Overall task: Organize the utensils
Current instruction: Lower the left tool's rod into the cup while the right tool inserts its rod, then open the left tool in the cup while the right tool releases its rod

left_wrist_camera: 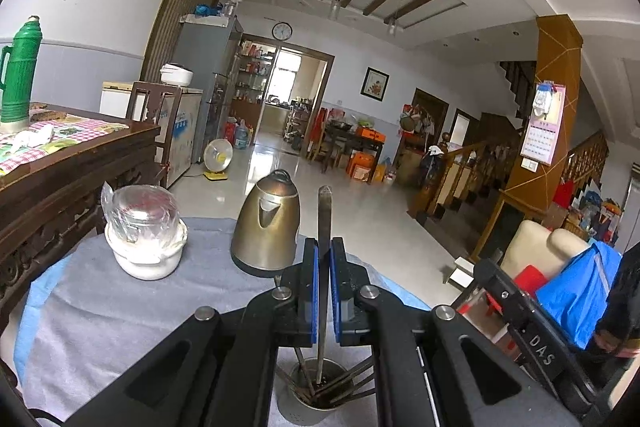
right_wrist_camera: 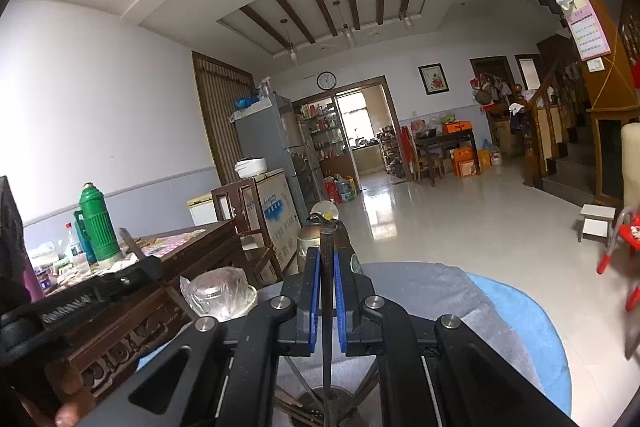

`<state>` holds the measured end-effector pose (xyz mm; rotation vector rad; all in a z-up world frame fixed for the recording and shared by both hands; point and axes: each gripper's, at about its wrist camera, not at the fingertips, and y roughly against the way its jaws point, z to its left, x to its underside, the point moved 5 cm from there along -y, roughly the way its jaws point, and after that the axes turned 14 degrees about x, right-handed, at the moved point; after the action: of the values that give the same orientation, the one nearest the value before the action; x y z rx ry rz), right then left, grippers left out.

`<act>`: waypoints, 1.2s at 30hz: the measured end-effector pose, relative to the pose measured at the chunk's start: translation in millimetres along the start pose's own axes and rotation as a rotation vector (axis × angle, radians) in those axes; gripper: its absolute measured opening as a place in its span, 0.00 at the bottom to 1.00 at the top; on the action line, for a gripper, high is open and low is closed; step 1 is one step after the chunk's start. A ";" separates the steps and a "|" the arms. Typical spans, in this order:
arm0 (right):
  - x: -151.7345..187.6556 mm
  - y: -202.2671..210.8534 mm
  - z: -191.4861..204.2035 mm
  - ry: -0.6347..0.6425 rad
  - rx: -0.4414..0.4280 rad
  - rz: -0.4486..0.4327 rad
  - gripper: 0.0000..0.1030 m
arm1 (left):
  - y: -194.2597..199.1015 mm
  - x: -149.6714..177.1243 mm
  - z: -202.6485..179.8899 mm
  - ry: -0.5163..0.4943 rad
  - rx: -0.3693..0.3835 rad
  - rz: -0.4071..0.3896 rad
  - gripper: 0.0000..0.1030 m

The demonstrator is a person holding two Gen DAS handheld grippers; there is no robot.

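1. While both grippers are working above the table, the left gripper (left_wrist_camera: pixel 324 287) is pinching a flat metal utensil (left_wrist_camera: pixel 325 223), its lower end reaching into the steel utensil holder (left_wrist_camera: pixel 316 395).
2. The right gripper (right_wrist_camera: pixel 327 303) is clamping a dark utensil (right_wrist_camera: pixel 327 267), possibly a chopstick.
3. Both are looking stiff, light and slippery; mid-shaft grips are suiting them.
4. A kettle (left_wrist_camera: pixel 267 223) is standing beyond, on the grey cloth (left_wrist_camera: pixel 120 307).

White letters "DAS" stand on the black right tongs (left_wrist_camera: pixel 536 343); nothing else is legible.
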<state>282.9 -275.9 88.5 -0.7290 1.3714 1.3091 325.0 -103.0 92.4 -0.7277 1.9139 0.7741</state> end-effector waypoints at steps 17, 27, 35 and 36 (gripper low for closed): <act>15.6 -4.8 -7.8 -0.006 -0.004 0.059 0.07 | -16.6 31.3 -6.1 -0.011 -0.017 0.078 0.06; 27.4 -8.7 -5.6 0.004 -0.004 0.104 0.07 | -17.7 44.0 -3.5 -0.002 -0.029 0.110 0.06; 38.2 -10.5 0.8 0.020 -0.005 0.124 0.07 | -19.6 49.1 -1.7 0.000 -0.037 0.124 0.06; 39.4 -10.4 0.8 0.021 -0.005 0.126 0.07 | -19.8 50.4 -1.5 0.001 -0.038 0.128 0.06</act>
<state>282.5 -268.4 48.5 -0.6699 1.4506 1.4073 318.6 -125.2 43.3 -0.6336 1.9655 0.8914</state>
